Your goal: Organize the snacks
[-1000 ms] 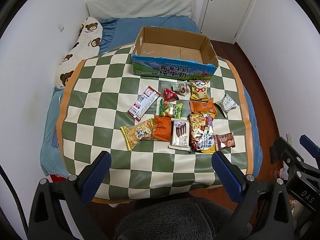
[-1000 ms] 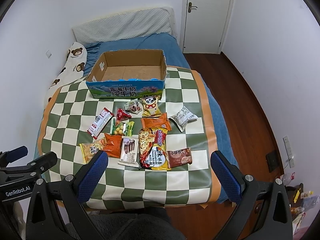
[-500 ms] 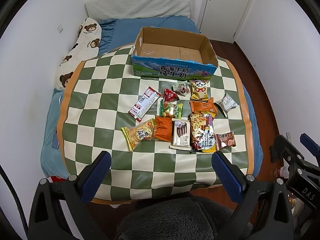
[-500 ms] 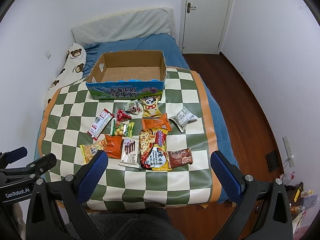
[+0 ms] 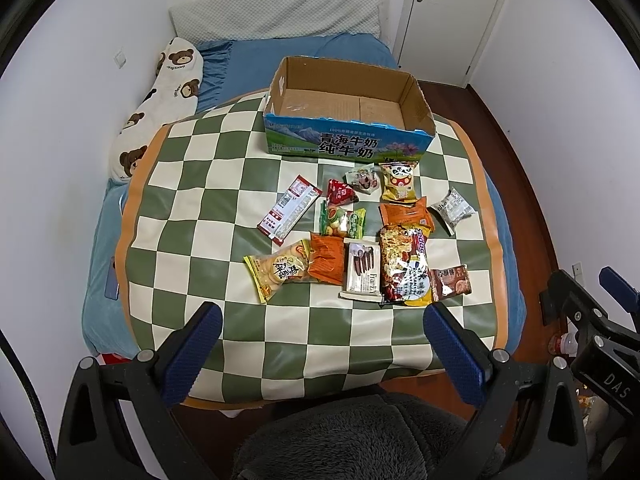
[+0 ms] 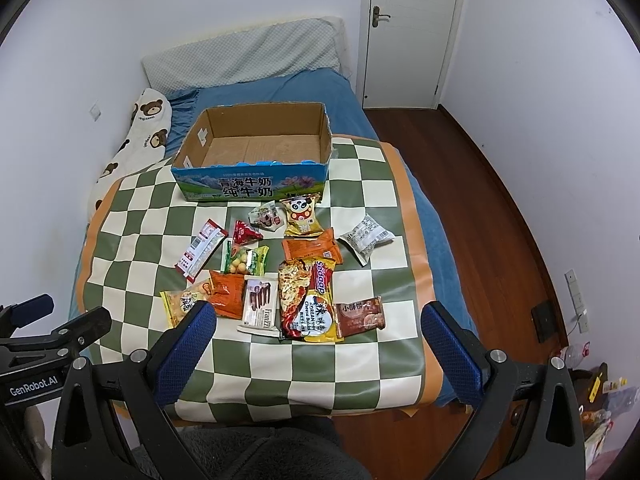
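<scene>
Several snack packets lie on a green-and-white checked table (image 5: pixel 192 200), among them a large noodle pack (image 5: pixel 404 270) (image 6: pixel 308 300), a Franzzi wafer pack (image 5: pixel 362 270), a long red-and-white bar (image 5: pixel 289 210) and a grey-white packet (image 5: pixel 451 209) (image 6: pixel 366 237). An empty open cardboard box (image 5: pixel 348 100) (image 6: pixel 256 148) stands at the table's far side. My left gripper (image 5: pixel 322 332) is open and empty, above the table's near edge. My right gripper (image 6: pixel 318 330) is open and empty, also at the near edge.
A bed with blue sheet (image 5: pixel 280 52), a bear-print pillow (image 5: pixel 160 108) and a grey pillow lie behind the table. A grey furry seat (image 5: pixel 352 436) is below the grippers. A white door (image 6: pixel 412 28) and wooden floor (image 6: pixel 480 200) are on the right.
Both grippers have risen and tilted slightly; the table and snacks sit a little lower in view. No snack has moved.
</scene>
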`<action>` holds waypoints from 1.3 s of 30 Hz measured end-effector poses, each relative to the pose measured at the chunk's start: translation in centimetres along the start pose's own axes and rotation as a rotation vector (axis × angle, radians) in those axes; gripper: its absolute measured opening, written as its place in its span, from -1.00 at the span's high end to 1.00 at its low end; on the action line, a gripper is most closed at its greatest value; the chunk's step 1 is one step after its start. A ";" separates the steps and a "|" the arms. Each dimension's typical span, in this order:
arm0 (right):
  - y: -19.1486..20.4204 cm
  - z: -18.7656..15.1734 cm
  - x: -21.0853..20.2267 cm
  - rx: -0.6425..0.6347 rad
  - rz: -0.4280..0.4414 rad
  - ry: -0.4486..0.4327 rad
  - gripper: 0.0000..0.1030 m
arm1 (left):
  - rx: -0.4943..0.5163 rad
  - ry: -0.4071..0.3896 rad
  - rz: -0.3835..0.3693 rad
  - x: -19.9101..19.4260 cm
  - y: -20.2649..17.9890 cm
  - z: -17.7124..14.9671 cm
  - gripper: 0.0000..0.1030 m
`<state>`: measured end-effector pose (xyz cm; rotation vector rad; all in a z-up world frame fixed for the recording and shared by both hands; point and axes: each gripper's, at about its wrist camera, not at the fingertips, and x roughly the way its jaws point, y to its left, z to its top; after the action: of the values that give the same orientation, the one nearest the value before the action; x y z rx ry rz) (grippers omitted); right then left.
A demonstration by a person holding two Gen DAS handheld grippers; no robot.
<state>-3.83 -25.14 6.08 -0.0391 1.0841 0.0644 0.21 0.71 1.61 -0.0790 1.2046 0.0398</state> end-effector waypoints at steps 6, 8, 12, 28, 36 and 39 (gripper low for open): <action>0.0 0.0 0.0 0.000 -0.001 0.000 -1.00 | 0.001 -0.002 0.000 0.0 0.0 0.0 -1.00; 0.0 0.0 -0.1 0.001 -0.001 -0.003 -1.00 | 0.001 0.000 -0.001 -0.1 0.0 0.2 -1.00; 0.1 0.0 -0.1 0.000 0.000 -0.003 -1.00 | 0.000 -0.002 0.001 -0.1 0.1 0.2 -1.00; -1.5 -0.2 6.1 0.066 0.055 0.083 -1.00 | -0.037 0.028 0.084 4.0 0.9 2.1 -1.00; -2.3 -2.0 22.7 0.109 0.088 0.291 -0.99 | -0.061 0.227 0.189 17.2 2.7 2.4 -1.00; -1.7 -3.0 29.2 0.103 0.080 0.374 -0.95 | -0.071 0.300 0.189 21.3 2.7 1.9 -1.00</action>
<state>7.31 -26.09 -21.13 0.0887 1.4618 0.0751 9.42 3.36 -17.66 -0.0329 1.5076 0.2434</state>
